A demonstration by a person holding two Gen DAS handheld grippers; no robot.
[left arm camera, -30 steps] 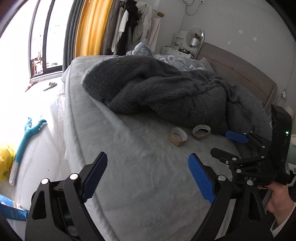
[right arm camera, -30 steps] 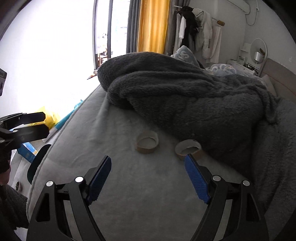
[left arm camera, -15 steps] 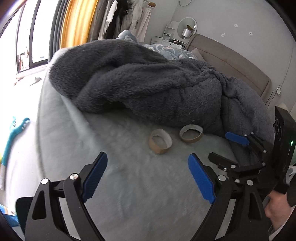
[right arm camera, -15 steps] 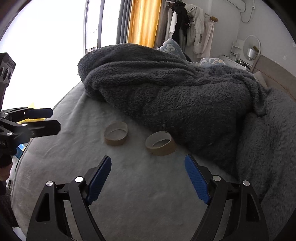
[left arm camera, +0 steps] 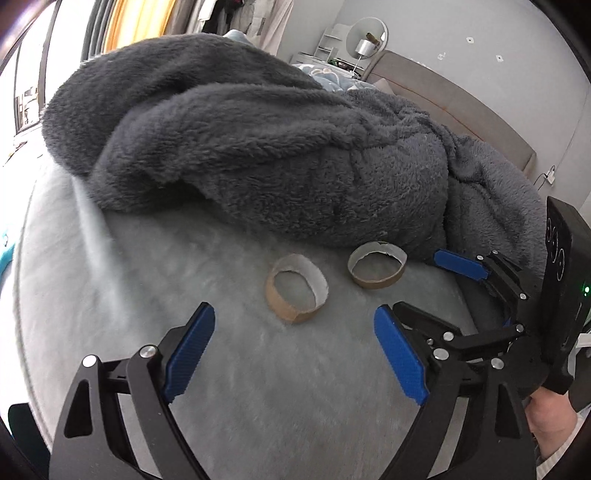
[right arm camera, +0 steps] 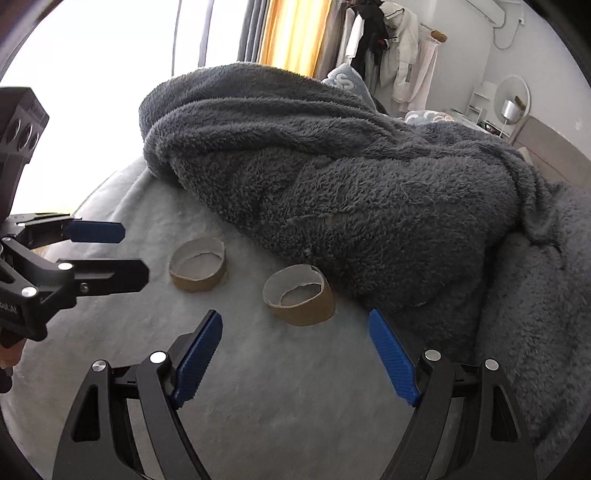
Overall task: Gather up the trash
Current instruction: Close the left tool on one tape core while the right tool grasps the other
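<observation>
Two cardboard rings (left arm camera: 296, 291) (left arm camera: 376, 266) sit on the bed (left arm camera: 258, 387) before both wide, empty claws (left arm camera: 293, 360) (right arm camera: 295, 360), the left closing slightly, bed edges cut off.

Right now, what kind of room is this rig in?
Almost certainly a bedroom: a bed with a rumpled dark fleece blanket and padded headboard, clothes hanging on a rack, and a round vanity mirror behind.
</observation>
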